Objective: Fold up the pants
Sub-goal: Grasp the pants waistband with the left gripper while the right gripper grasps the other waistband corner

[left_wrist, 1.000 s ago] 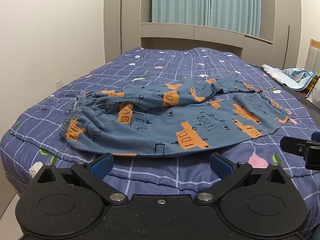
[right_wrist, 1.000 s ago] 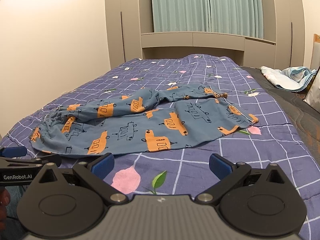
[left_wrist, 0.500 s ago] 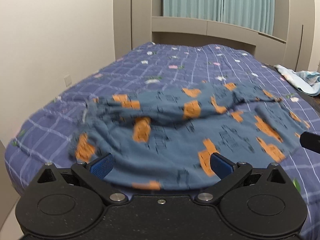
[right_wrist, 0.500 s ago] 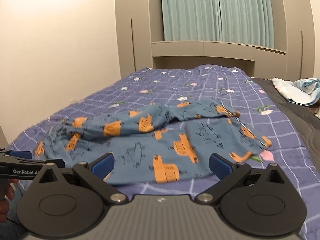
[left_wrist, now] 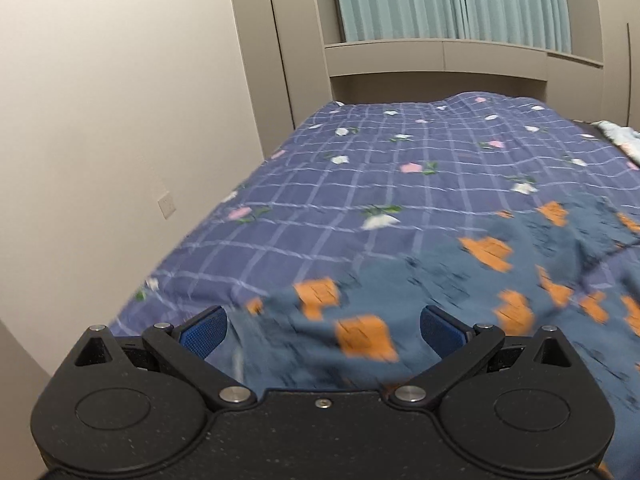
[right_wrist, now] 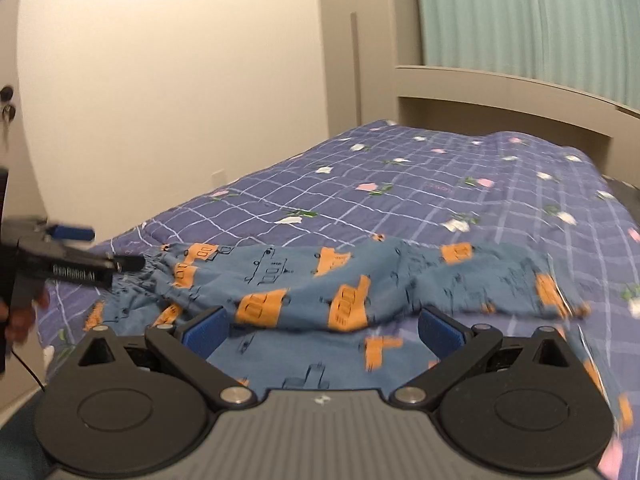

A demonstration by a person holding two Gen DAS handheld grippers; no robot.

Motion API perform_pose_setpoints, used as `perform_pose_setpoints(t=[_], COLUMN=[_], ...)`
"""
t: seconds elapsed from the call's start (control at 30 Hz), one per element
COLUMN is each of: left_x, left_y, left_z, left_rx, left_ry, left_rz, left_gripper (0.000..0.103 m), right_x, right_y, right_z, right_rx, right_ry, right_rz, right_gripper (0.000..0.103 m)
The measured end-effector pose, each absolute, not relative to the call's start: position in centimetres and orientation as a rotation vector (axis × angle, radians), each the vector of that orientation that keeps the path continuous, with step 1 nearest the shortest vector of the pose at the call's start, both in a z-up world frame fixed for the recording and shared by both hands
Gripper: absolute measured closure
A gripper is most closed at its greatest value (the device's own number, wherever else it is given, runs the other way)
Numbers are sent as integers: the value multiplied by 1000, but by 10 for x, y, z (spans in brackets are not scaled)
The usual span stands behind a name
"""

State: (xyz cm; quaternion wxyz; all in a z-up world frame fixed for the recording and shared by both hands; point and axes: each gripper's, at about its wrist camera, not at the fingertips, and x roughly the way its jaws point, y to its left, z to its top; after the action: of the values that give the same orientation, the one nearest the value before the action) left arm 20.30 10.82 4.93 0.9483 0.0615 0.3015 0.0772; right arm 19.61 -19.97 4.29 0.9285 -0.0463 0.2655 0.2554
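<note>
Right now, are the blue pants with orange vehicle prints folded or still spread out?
Spread, not yet folded: the blue pants with orange vehicle prints lie loose and rumpled across the checked purple quilt, both legs extended.

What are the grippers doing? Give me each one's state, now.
Left gripper: open, holding nothing, at the waistband end of the pants.
Right gripper: open, holding nothing, low over the pants.

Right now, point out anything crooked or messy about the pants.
The pants lie unfolded and rumpled on the checked bedspread: one leg is bunched into a ridge across the other, and the waistband end near the left tool is crumpled.
</note>
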Motion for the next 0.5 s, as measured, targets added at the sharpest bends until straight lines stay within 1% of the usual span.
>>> perform_pose_setpoints(t=[0.13,0.27,0.5], left_x=[256,304,349], left_y=[144,178,204], left_z=[41,21,1], left_rx=[96,95,137], left_ry=[670,718,700], left_rz=[120,50,-61], left_gripper=[0,0,1], right_x=[259,321,406], right_y=[-183,-162,-114], right_z=[35,25,1], right_rx=[-217,-329,-405], right_ry=[581,626,702], right_rz=[553,640,778], right_gripper=[0,0,0])
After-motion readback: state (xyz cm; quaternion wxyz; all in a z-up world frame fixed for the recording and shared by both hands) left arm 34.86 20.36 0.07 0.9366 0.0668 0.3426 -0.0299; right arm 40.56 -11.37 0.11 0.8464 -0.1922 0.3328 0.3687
